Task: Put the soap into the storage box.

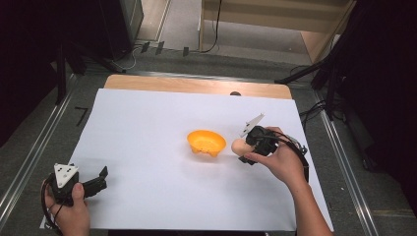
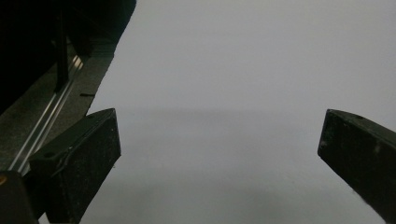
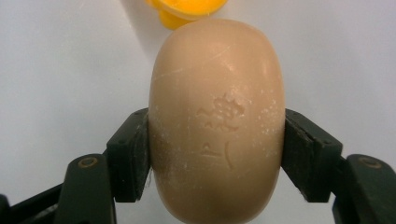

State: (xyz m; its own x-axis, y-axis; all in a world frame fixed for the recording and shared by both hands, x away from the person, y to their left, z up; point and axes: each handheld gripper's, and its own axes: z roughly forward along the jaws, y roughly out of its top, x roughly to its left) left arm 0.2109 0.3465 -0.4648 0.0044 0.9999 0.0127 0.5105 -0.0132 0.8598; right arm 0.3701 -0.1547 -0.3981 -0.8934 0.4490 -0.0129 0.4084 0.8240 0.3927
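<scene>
- While we carry it, the soap bar [image 3: 217, 121] sits clamped between the right gripper's [image 1: 244, 149] two black jaws, which press on its flanks in the right gripper view.
- We see the bar as a tan, rounded oval with a stamped mark on its upper face; its long axis runs straight out along the jaws, so the free end leads the way.
- We find that free end pointing at the yellow bowl [image 1: 205, 142], whose rim shows just beyond the soap at the top of the right gripper view [image 3: 187, 10].
- From the high view we place the soap [image 1: 238, 146] just beside the bowl on its right, close to the rim but apart from it, and not yet over the opening.
- We judge that the coming move turns on this: the bowl lies ahead of the held end and to the left across the white sheet [image 1: 147, 128], so the right hand [image 1: 280, 162] is the nearer one by far.
- We keep the left gripper [image 1: 96, 183] well apart at the near left corner of the sheet, its jaws spread wide with nothing between them.
</scene>
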